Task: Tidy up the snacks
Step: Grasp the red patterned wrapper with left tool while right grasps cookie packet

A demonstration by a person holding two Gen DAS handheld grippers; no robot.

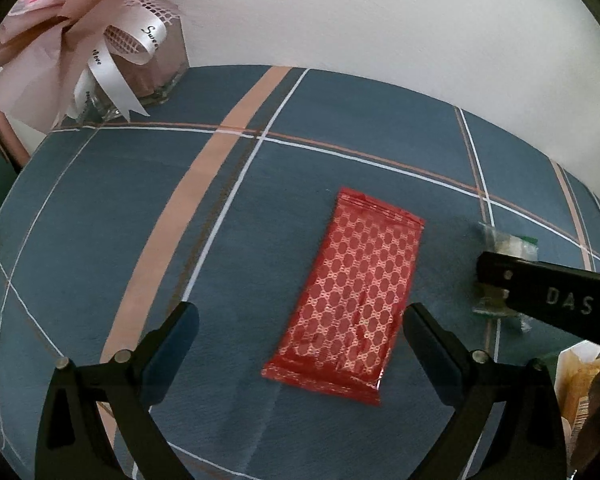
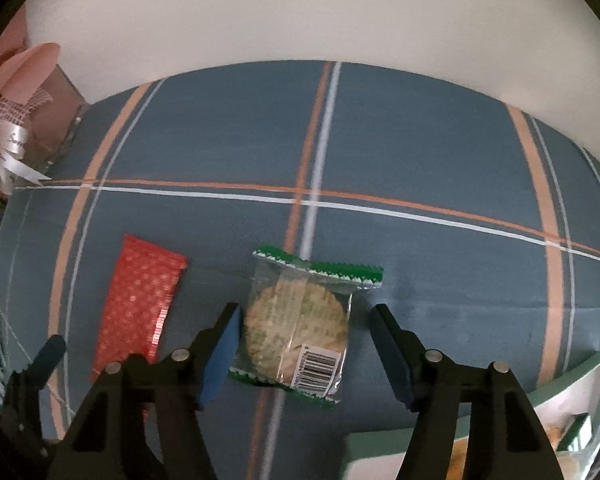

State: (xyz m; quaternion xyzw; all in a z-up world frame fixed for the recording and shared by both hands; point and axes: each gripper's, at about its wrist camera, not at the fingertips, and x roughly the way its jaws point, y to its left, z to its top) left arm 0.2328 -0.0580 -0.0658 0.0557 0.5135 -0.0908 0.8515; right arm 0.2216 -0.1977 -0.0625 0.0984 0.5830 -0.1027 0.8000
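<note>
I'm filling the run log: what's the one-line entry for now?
left gripper: open over red snack packet | right gripper: open, straddling green-edged cracker packet

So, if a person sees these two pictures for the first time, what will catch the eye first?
Probably the shiny red patterned snack packet, lying flat on the blue plaid tablecloth between the open left gripper. Next, the clear green-edged cracker packet between the fingers of the right gripper, which do not yet press it. At the far left corner stands a pink ribboned bouquet.
</note>
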